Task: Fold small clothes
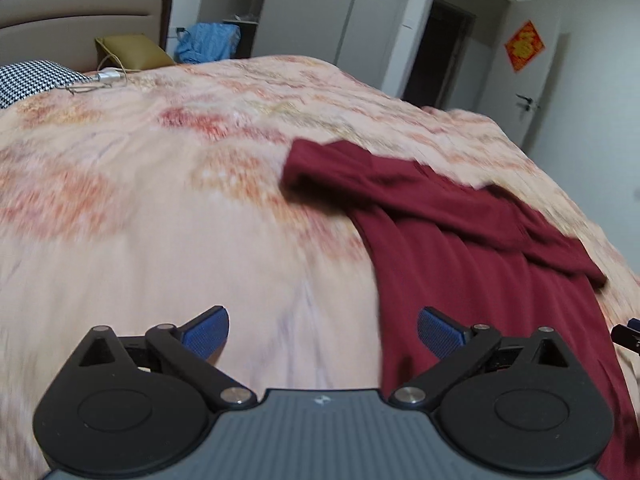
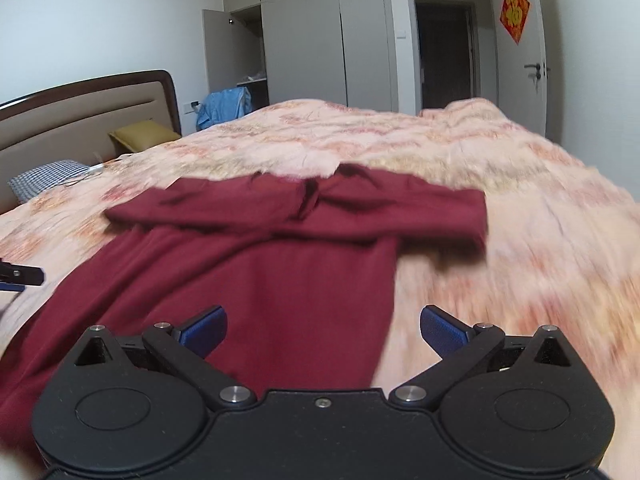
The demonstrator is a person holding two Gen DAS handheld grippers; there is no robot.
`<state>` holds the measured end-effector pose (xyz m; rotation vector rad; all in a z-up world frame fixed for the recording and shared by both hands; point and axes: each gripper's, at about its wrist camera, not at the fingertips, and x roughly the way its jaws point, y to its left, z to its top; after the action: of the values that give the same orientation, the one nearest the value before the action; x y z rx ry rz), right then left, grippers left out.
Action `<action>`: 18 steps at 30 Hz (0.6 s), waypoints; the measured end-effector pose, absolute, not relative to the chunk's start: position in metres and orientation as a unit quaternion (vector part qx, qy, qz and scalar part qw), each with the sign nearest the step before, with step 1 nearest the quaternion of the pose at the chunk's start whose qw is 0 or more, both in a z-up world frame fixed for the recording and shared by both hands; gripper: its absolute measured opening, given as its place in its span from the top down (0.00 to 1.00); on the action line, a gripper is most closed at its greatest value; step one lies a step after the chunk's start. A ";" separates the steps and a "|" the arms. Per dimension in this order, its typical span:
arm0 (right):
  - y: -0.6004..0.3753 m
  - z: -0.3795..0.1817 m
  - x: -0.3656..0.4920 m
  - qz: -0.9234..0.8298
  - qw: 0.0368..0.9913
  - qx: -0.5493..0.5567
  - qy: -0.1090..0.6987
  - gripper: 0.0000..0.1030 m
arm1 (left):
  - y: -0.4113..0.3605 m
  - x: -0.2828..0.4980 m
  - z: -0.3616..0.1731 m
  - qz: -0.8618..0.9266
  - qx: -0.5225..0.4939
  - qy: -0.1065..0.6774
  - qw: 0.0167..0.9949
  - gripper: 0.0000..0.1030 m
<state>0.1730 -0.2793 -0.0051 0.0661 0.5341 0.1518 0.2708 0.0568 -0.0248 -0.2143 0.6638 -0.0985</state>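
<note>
Mostly flat: smooth maroon garment point(image 2: 248, 280) on fuzzy floral bedspread point(image 2: 500, 216)

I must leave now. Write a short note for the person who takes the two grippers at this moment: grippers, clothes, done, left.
Left hand-held gripper: open, holds nothing, over the bedcover beside the garment's left edge.
Right hand-held gripper: open, holds nothing, over the garment's lower part.
Dark red garment: lies on the bedcover, both sleeves already folded across the top.
Done: sleeves appear folded in.
Left: probably fold the body lengthwise or bottom to top, then smooth it.
</note>
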 end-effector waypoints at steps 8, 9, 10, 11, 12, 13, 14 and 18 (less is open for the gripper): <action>-0.269 -0.033 0.065 0.046 0.955 0.048 0.290 0.00 | 0.044 0.203 -0.042 -0.069 -0.091 0.351 0.929 0.00; -0.269 -0.036 0.056 0.039 0.955 0.054 0.290 0.00 | 0.044 0.199 -0.044 -0.068 -0.094 0.355 0.928 0.00; -0.269 -0.037 0.049 0.037 0.955 0.066 0.288 0.01 | 0.044 0.195 -0.047 -0.067 -0.099 0.361 0.925 0.00; -0.270 -0.038 0.043 0.037 0.955 0.079 0.285 0.01 | 0.044 0.192 -0.049 -0.067 -0.103 0.369 0.921 0.00; -0.270 -0.038 0.039 0.035 0.955 0.090 0.281 0.02 | 0.044 0.190 -0.052 -0.069 -0.107 0.375 0.918 0.00; -0.269 -0.037 0.036 0.034 0.955 0.097 0.279 0.06 | 0.044 0.186 -0.053 -0.071 -0.112 0.377 0.917 0.00; -0.267 -0.037 0.034 0.030 0.955 0.100 0.278 0.15 | 0.044 0.183 -0.054 -0.071 -0.117 0.379 0.915 0.01; -0.260 -0.032 0.031 0.018 0.956 0.092 0.277 0.25 | 0.046 0.179 -0.055 -0.063 -0.147 0.390 0.907 0.08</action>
<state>0.0307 -0.2596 -0.0316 0.1864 0.5628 0.0364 0.1792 0.0456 -0.0551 -0.3038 0.8062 -0.1306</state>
